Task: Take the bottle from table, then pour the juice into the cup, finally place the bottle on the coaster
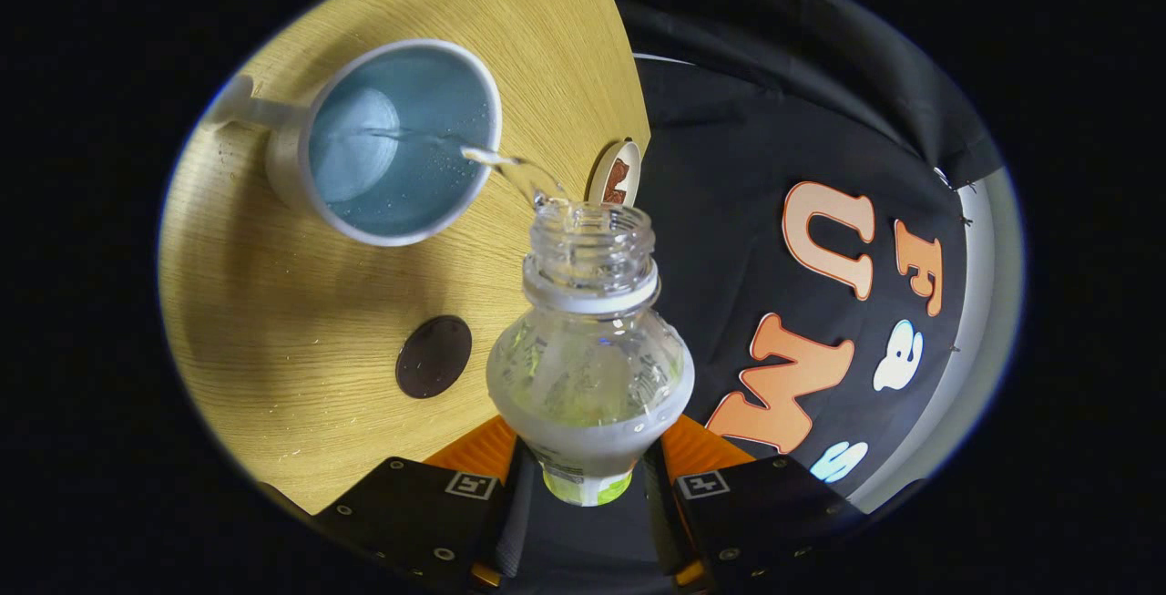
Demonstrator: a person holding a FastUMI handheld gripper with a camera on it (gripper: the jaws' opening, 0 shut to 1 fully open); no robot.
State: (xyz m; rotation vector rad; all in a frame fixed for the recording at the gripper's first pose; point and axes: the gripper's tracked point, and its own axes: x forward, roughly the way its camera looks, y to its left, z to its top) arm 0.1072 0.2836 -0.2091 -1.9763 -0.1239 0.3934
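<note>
My gripper (583,472) is shut on a clear plastic bottle (590,349), which sits between the fingers with its open neck pointing away from me. The bottle is tipped over, and a thin stream of clear liquid (510,165) runs from its mouth over the rim of a white cup (383,144) with a pale blue inside. The cup stands on the wooden table (273,303), its handle pointing away from the bottle, and liquid shows in its bottom. A dark round coaster (434,356) lies on the table between the cup and my fingers.
A small round white thing with a brown mark (617,178) sits at the table's edge just beyond the bottle's mouth. The table ends there, and black cloth hangs past the edge.
</note>
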